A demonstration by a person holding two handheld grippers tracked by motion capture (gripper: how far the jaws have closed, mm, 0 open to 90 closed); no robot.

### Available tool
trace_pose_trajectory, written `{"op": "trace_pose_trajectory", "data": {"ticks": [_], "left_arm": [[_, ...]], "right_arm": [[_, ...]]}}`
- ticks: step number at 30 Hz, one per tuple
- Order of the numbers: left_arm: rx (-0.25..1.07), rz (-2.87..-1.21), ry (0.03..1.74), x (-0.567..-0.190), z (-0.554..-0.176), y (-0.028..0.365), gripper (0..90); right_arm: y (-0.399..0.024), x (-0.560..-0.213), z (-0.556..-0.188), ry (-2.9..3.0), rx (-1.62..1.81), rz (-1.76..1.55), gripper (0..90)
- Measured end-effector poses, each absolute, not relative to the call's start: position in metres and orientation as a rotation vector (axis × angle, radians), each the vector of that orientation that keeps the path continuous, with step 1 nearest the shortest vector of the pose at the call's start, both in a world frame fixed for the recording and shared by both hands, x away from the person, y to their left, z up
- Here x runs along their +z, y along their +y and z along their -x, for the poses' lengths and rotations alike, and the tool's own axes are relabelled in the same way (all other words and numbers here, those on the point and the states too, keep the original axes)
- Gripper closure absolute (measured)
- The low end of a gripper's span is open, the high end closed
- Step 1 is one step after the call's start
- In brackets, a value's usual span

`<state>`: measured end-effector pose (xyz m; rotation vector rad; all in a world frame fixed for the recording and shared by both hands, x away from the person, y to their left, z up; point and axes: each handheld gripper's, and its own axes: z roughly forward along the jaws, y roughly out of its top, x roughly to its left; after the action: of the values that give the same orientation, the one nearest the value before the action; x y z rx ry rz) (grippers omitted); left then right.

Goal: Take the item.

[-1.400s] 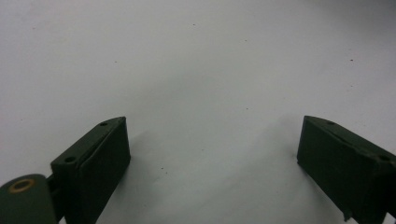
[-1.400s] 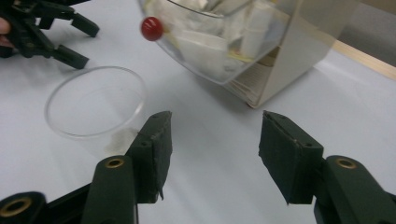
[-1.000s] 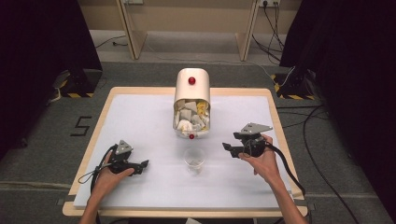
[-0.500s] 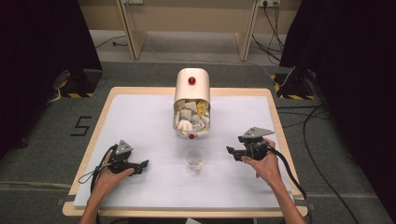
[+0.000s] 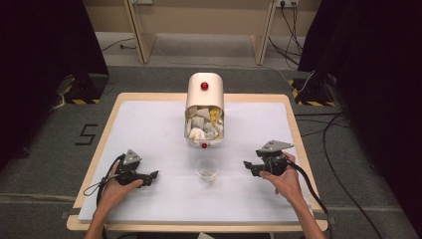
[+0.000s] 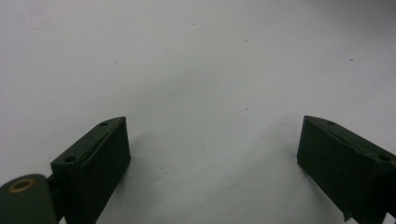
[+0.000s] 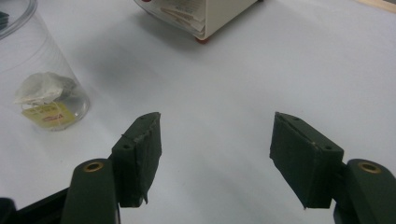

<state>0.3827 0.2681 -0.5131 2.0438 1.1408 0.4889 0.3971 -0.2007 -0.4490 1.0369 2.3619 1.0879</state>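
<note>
Jaws of the left gripper (image 5: 152,175) stand wide apart over bare white mat (image 5: 149,129), holding nothing. Centre: clear cup (image 5: 206,171) containing a tea bag (image 7: 44,91), just before the cream box (image 5: 204,110). Right gripper (image 5: 247,165): jaws likewise parted, empty, beside the cup.

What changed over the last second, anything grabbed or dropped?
The right gripper slid toward the person and a bit outward, away from the cup; its jaws are open with nothing between them. Nothing was grabbed or let go. The left gripper kept its place, open over bare table. The cup with its tea bag and the tipped container of tea bags did not move.
</note>
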Motion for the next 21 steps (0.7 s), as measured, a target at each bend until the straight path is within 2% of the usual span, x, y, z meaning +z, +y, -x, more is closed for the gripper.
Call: {"op": "trace_pose_trajectory", "data": {"ticks": [12, 21], "left_arm": [[0.489, -2.044, 1.14, -0.513, -0.383, 0.268, 8.5], [0.489, -2.044, 1.141, -0.513, -0.383, 0.268, 8.5]], "right_arm": [[-0.208, -0.454, -0.393, 2.351, 1.099, -1.059, 33.9], [-0.212, -0.459, -0.388, 2.326, 1.102, -1.086, 27.5]]}}
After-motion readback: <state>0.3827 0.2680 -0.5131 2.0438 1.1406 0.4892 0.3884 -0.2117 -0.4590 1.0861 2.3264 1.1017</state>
